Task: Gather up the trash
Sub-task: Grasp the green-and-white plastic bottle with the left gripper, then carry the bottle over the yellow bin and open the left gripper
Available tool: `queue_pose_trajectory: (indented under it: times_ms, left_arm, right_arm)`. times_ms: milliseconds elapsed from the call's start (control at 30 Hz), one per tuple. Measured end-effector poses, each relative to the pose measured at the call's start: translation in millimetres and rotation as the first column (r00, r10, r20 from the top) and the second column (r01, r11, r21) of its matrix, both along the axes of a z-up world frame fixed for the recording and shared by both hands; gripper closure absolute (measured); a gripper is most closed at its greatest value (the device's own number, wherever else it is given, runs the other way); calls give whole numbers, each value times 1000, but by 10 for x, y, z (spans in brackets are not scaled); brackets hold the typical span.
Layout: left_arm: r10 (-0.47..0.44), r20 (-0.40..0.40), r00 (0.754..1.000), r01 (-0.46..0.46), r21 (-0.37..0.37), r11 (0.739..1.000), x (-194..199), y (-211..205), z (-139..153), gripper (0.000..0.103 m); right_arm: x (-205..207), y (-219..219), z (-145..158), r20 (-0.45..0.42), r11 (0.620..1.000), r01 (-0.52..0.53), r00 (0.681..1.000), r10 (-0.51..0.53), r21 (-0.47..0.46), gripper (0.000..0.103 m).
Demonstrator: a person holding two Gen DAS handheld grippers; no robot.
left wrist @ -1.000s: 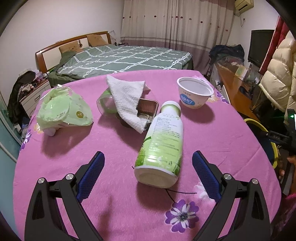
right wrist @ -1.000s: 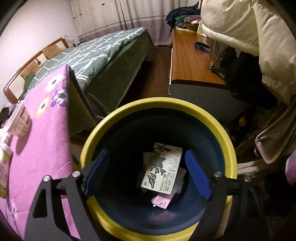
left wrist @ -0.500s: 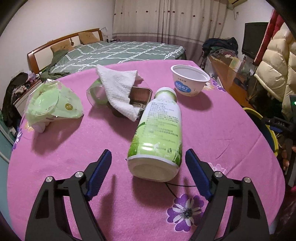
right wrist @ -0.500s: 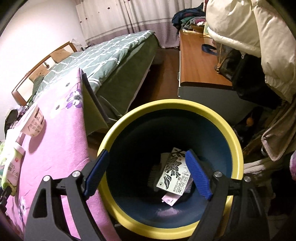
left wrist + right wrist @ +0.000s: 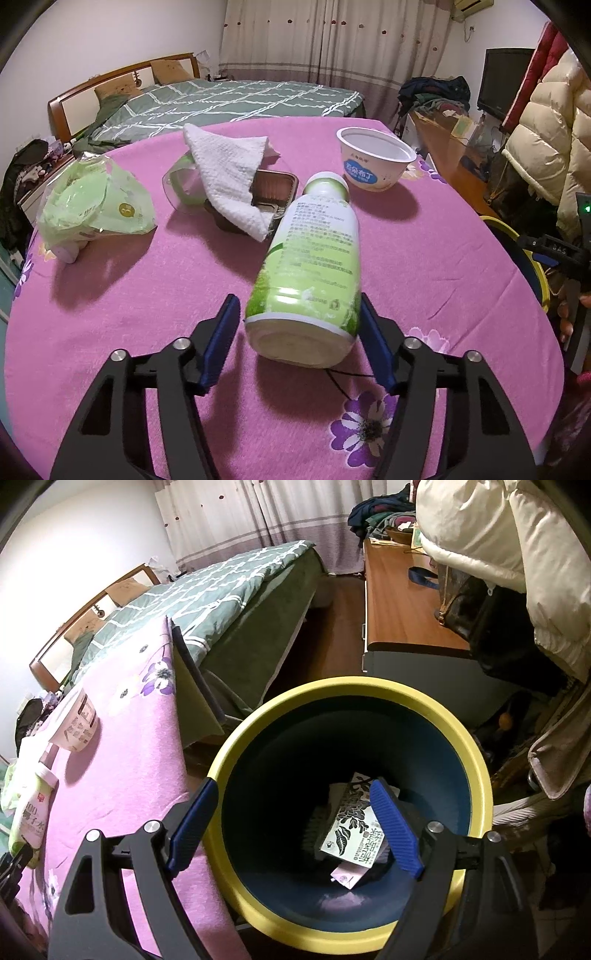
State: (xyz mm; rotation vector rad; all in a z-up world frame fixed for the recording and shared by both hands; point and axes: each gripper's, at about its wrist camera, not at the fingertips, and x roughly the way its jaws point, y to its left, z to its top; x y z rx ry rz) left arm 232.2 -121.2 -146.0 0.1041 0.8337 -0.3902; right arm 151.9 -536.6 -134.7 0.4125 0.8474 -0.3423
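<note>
Lying on its side on the pink flowered tabletop [image 5: 110, 332], the green-and-white plastic drink bottle [image 5: 310, 266] has its long axis running away from the left gripper [image 5: 297, 332], white cap aimed at the white pudding cup [image 5: 375, 162]. Left fingers are spread around its base, not pinching yet. Probably light, slick, rolls easily, so grab mid-body. Right gripper [image 5: 295, 827] hangs spread and empty over the yellow-rimmed blue bin [image 5: 354, 690].

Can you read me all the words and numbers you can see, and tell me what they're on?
"100" over "椰子水": green and white bottle.
"云朵布丁": white cup, blue label.
"DAS": right gripper, faint.
Bottle's fine print, green packet, and box in the bin: too blurred to read.
</note>
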Motion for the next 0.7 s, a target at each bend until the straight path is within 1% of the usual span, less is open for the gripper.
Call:
queue_pose_trajectory:
  times_ms: [67, 167, 267, 400, 567, 700]
  left_arm:
    - [-9, 6, 1000, 9, 2, 1000, -12, -25, 10, 47]
    - [-9, 19, 1000, 9, 12, 1000, -39, -52, 37, 47]
    - [-7, 38, 999, 7, 4, 1000, -72, -31, 119, 48]
    - [-11, 89, 996, 11, 3, 1000, -163, -15, 323, 48]
    - [-34, 174, 984, 32, 13, 999, -344, -24, 656, 49]
    - [-48, 210, 976, 47, 9, 999, -428, -29, 884, 49]
  right_arm:
    - [4, 9, 6, 0, 1000, -3, 1000, 3, 0, 23]
    - [-8, 27, 24, 5, 1000, -6, 1000, 6, 3, 23]
    - [-39, 38, 57, 15, 1000, -8, 1000, 8, 4, 23]
    - [-99, 51, 100, 31, 1000, -7, 999, 7, 6, 23]
    - [-162, 72, 119, 42, 1000, -11, 999, 11, 15, 23]
    - [-185, 93, 148, 49, 1000, -18, 999, 17, 21, 23]
